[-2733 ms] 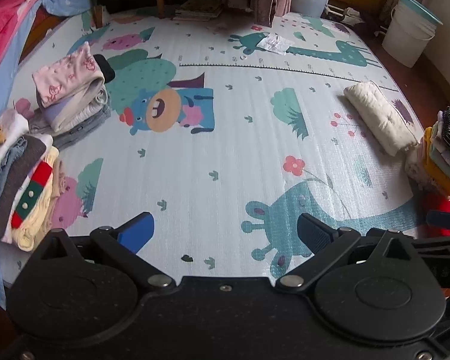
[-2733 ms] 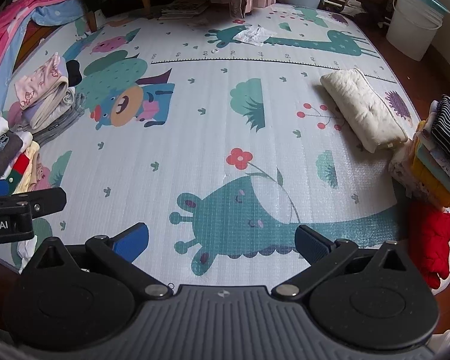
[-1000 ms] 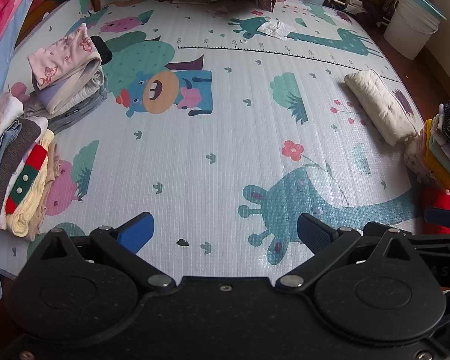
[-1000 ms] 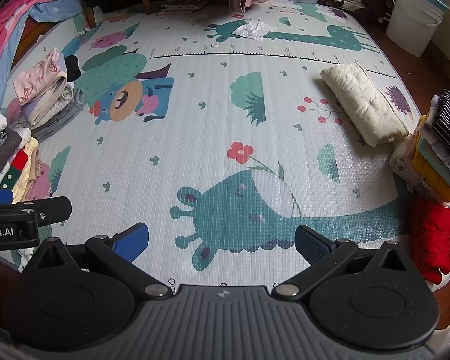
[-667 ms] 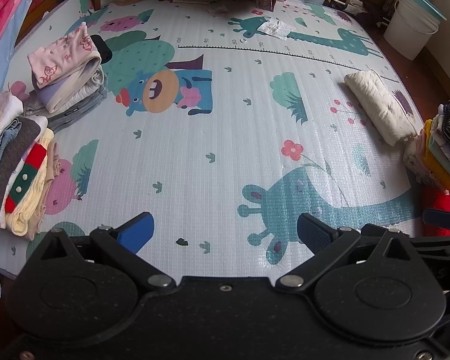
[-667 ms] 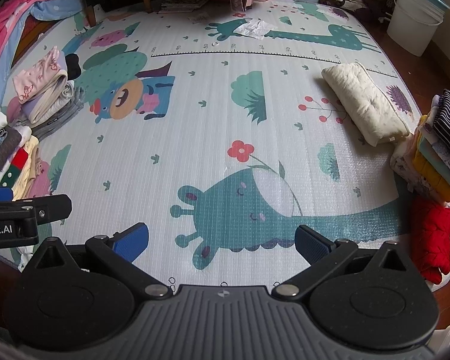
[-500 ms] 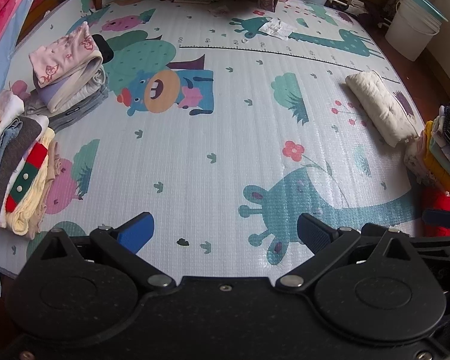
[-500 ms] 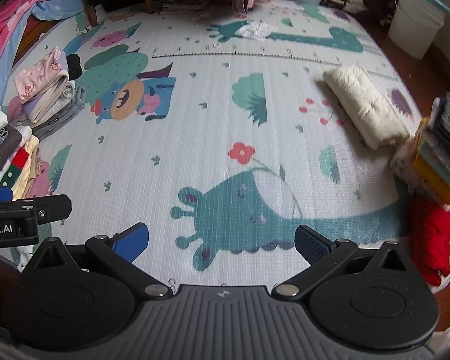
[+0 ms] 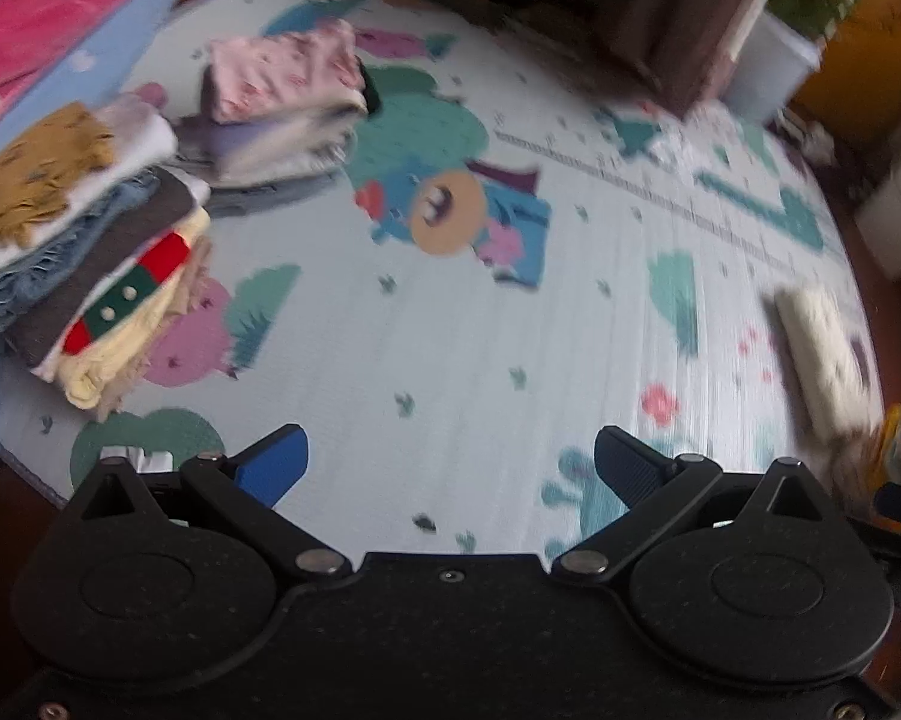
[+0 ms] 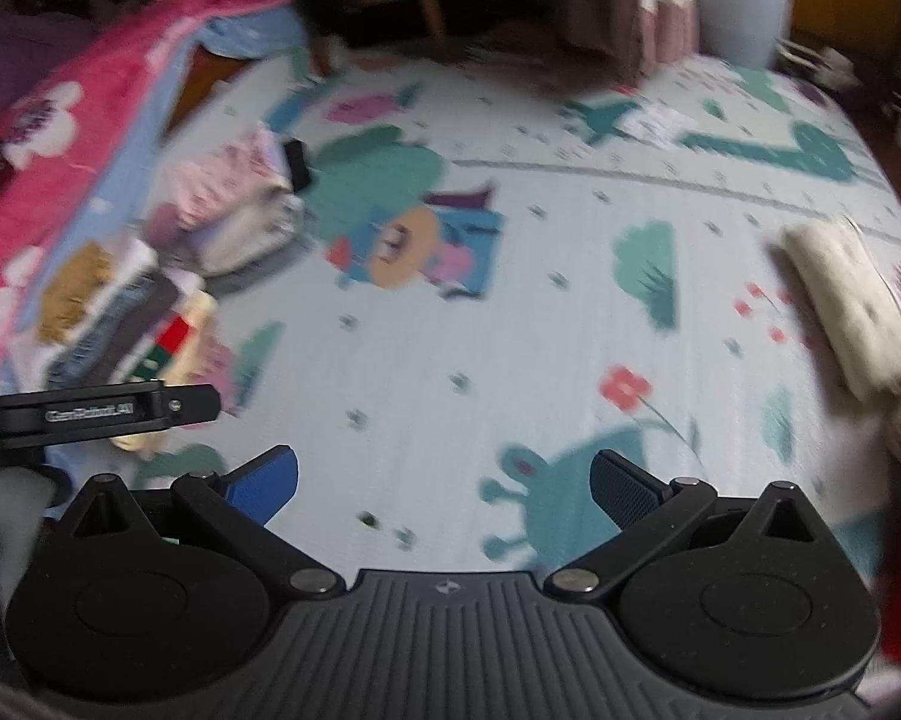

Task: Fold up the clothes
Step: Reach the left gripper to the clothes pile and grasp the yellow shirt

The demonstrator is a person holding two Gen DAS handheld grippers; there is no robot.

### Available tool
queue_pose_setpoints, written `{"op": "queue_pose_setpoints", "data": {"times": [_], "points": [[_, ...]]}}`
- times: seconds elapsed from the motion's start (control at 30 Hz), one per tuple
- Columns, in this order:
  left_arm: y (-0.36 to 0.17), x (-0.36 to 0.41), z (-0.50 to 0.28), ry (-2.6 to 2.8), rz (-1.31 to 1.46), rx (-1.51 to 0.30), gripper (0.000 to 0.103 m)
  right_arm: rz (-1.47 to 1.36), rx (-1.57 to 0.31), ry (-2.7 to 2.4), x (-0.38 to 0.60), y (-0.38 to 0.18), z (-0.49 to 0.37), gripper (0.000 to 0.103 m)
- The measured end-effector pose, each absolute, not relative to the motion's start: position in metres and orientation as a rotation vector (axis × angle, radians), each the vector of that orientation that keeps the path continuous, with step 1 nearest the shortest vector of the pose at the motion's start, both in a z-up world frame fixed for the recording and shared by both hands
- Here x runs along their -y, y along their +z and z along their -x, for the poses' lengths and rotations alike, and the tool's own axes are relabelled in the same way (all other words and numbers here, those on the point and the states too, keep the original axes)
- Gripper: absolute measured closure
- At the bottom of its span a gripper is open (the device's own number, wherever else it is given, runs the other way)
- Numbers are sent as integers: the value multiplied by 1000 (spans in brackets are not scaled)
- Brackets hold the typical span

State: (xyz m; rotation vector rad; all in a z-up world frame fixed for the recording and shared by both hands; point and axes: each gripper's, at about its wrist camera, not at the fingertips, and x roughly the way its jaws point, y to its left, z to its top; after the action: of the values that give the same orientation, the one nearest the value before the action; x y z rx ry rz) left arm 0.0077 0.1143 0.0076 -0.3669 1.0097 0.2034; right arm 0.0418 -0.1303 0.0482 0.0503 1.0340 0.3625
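Printed foam play mat (image 9: 450, 348) fills mid-frame. Two stacks of folded clothes sit at the left: pink-topped stack (image 9: 282, 90) and mustard-topped stack (image 9: 84, 240). One cream bundle (image 9: 822, 360) lies at right. Left gripper (image 9: 450, 468) and right gripper (image 10: 444, 480) hover, jaws apart, empty.

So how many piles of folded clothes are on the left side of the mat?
2: a near pile with a mustard piece on top at the mat's left edge, and a pink-topped pile farther back. More clothes past the right edge are blurred.
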Motion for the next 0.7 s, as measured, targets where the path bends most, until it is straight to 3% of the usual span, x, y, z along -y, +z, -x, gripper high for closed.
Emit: {"op": "queue_pose_setpoints", "data": {"times": [0.3,0.43,0.7], "points": [[65,-200,-23,299,459,-778,0,9,-968,526,92,97,-76,0],[86,-243,-50,426,327,-751,1,-11,-942,669,88,108,-87,0],[41,-355,-48,676,262,-773,3,-80,-1011,691,93,106,-92,0]]}}
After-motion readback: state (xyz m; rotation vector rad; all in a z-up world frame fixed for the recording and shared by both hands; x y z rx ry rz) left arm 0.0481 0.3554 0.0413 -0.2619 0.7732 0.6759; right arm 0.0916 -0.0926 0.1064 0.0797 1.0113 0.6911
